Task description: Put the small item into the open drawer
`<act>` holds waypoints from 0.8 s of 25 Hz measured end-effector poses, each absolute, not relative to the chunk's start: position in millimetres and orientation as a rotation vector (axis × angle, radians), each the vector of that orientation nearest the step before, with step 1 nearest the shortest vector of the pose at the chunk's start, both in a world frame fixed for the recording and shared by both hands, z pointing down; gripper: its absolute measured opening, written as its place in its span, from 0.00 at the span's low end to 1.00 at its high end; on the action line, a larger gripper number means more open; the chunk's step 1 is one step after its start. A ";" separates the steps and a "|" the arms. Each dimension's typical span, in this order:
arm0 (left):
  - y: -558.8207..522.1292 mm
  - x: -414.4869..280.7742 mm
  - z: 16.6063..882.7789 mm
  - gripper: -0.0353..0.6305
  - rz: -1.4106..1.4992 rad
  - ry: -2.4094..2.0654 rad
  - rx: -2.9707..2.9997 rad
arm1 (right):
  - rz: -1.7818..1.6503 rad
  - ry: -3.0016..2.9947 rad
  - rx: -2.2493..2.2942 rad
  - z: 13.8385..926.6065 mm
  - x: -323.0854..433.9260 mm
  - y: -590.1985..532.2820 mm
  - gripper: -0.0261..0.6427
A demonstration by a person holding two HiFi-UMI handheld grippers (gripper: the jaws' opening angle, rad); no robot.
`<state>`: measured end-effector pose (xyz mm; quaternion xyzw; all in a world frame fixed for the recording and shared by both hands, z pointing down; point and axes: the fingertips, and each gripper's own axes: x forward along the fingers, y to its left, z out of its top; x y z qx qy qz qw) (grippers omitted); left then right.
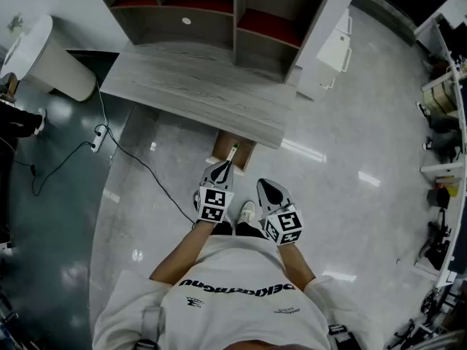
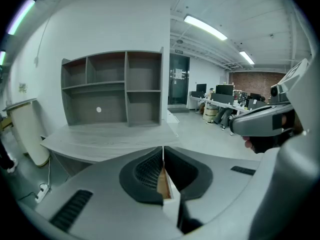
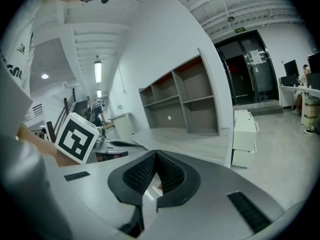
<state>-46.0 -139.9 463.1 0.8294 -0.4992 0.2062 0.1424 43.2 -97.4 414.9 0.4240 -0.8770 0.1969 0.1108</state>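
Note:
In the head view the open drawer (image 1: 243,154), a brown wooden box, juts out from under the grey desk (image 1: 197,86). My left gripper (image 1: 225,168) hovers just in front of it, jaws shut on a thin small item (image 1: 232,154) whose greenish tip reaches over the drawer. The left gripper view shows that item (image 2: 163,155) as a pale sliver pinched at the tips of the left gripper (image 2: 163,151), with brown drawer wood (image 2: 162,183) below. My right gripper (image 1: 268,188) sits beside it, nearer the person. In its own view the right gripper (image 3: 156,154) is shut and empty.
A grey cubby shelf (image 1: 219,13) stands on the desk. A white bin (image 1: 44,57) is at the left, with a power strip and black cable (image 1: 97,141) on the floor. A white cabinet (image 1: 337,49) is right of the desk. Cluttered shelves (image 1: 441,173) line the far right.

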 end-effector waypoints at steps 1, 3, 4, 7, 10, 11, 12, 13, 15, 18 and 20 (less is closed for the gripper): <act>-138.3 -46.1 455.9 0.09 0.588 -1.441 2.405 | 0.571 -2.580 1.249 410.6 43.1 -98.7 0.08; -136.3 -47.3 442.8 0.08 0.572 -1.443 2.423 | 0.554 -2.585 1.261 402.6 43.3 -102.2 0.08; -135.8 -48.2 436.2 0.08 0.561 -1.444 2.430 | 0.545 -2.587 1.267 398.8 43.4 -103.8 0.08; -133.5 -51.9 425.3 0.08 0.536 -1.443 2.435 | 0.518 -2.594 1.283 387.8 44.3 -106.6 0.08; -132.9 -54.2 414.8 0.08 0.529 -1.439 2.461 | 0.493 -2.599 1.297 378.4 44.1 -109.4 0.08; -131.7 -54.6 411.7 0.08 0.524 -1.437 2.470 | 0.487 -2.600 1.300 376.8 43.3 -109.3 0.08; -130.4 -54.8 409.2 0.08 0.518 -1.436 2.477 | 0.483 -2.602 1.301 375.6 42.3 -109.2 0.08; -129.8 -55.0 406.7 0.08 0.513 -1.436 2.483 | 0.478 -2.604 1.302 374.4 41.2 -109.7 0.08; -129.2 -55.5 401.8 0.08 0.505 -1.435 2.494 | 0.470 -2.608 1.297 371.7 38.7 -111.4 0.08; -126.9 -57.7 396.7 0.08 0.487 -1.436 2.504 | 0.445 -2.613 1.293 365.4 37.3 -113.7 0.08; -126.4 -60.0 396.3 0.08 0.468 -1.452 2.508 | 0.428 -2.616 1.298 360.6 38.6 -116.5 0.08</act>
